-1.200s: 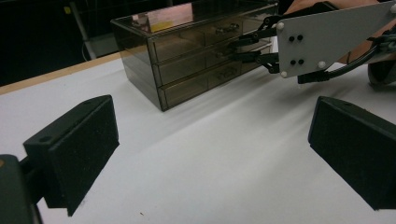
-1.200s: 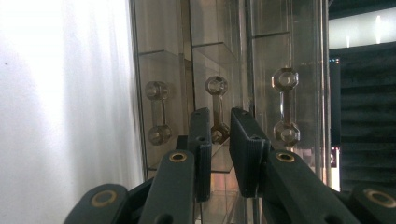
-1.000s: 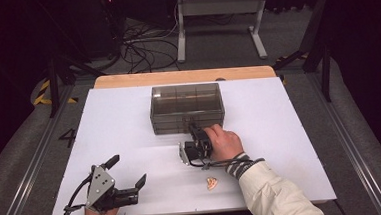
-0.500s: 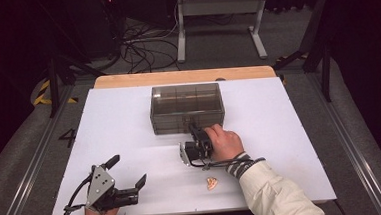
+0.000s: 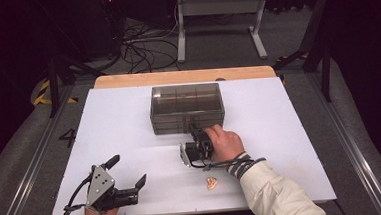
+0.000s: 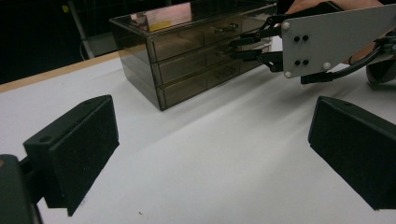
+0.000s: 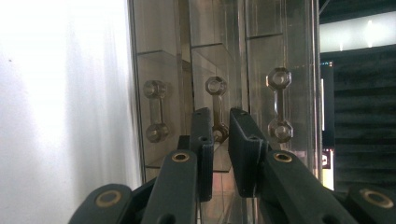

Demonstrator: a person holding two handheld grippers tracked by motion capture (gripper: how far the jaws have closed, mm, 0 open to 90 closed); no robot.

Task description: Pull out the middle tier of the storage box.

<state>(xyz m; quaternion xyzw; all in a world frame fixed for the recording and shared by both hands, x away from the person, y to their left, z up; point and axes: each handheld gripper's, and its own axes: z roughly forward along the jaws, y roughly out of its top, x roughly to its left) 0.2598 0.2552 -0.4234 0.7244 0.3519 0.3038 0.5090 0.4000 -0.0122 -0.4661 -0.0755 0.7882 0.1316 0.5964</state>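
Note:
A smoky see-through drawer box (image 5: 186, 108) with three stacked drawers stands at the middle of the white table (image 5: 290, 131). My right gripper (image 5: 194, 130) reaches its front, held by a hand in a striped cuff. In the right gripper view the jaws (image 7: 219, 116) are nearly together, with the middle drawer's handle (image 7: 216, 105) pinched between the pads. The left gripper view shows that gripper (image 6: 240, 46) at the box (image 6: 187, 60) from the side. My left gripper (image 5: 128, 170) rests near the table's front left, open, nothing between its jaws (image 6: 215, 140).
A small orange piece (image 5: 211, 183) lies on the table near the right forearm. A wooden strip (image 5: 184, 77) borders the far edge. Cables and a metal stand sit on the floor beyond.

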